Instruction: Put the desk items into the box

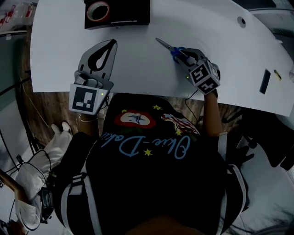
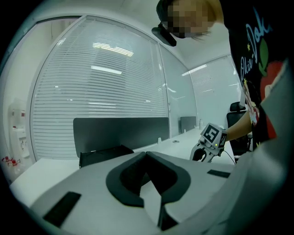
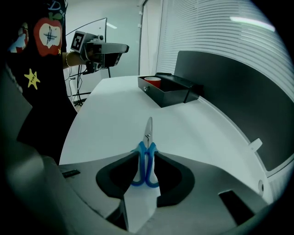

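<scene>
Between the jaws of the right gripper (image 3: 147, 155), which stand parted and not clamped, the blue-handled scissors (image 3: 148, 132) lie flat on the white desk (image 3: 110, 114), blades pointing away. Well ahead sits the black box (image 3: 172, 92) with tape (image 3: 153, 82) inside. Off to its left, the left gripper (image 2: 146, 155) is closed on nothing.

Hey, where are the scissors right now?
In the head view the scissors lie on the white desk at the right, below and right of the black box, their blue handles between the right gripper's fingers.
</scene>
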### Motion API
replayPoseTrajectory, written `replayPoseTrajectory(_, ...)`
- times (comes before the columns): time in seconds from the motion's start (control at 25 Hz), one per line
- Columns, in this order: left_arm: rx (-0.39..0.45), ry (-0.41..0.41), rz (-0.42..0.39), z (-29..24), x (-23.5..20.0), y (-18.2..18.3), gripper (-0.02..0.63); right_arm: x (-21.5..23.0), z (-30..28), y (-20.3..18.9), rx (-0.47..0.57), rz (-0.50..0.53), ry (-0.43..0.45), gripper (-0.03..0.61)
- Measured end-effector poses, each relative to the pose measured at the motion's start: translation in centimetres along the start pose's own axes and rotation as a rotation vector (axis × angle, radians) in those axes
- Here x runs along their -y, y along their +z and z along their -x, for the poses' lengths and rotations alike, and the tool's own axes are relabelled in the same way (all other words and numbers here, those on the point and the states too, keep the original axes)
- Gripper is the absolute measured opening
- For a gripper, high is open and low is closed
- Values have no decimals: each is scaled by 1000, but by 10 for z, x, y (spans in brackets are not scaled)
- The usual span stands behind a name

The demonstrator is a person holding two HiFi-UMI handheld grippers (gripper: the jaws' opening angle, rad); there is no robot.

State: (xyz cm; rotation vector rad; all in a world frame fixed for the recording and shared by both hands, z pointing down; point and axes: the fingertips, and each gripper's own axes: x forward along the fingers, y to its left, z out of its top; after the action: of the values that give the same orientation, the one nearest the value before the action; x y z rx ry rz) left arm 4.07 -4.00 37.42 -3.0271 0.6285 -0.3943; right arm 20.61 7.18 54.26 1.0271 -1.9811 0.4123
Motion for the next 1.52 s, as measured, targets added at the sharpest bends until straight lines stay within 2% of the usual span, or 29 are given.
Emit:
replayPoseTrajectory(0.2, 6, 3, -1, 1, -3, 0, -3, -3, -9, -8, -36, -40, 47, 129)
replayPoseTrajectory(0.44, 16, 9, -1, 2, -6, 3, -3, 1, -10, -10, -21, -164, 109, 121)
replayPoseTrajectory(0.56, 12, 17, -3, 3, -9, 3, -3, 3, -13, -6, -3, -175, 122, 92)
replayPoseTrajectory(0.8, 29, 36, 19, 7, -15, 8, -3, 5, -17, -5, 3, -157, 114, 89)
replayPoseTrajectory(0.96, 13, 47, 3, 8, -19, 9, -4, 5, -15, -2, 42, -184, 82, 89)
replayPoseTrajectory(1.12, 16, 71, 28, 11, -25, 9, -3, 8, -15, -7, 71, -199, 30, 89)
replayPoseTrajectory(1.24, 20, 76, 28, 12, -28, 11, -3, 13, -10, -6, 110, -252, -17, 89)
replayPoseTrajectory(1.52, 47, 83, 28, 11, -29, 21, -3, 31, 18, 18, 286, -362, -124, 89)
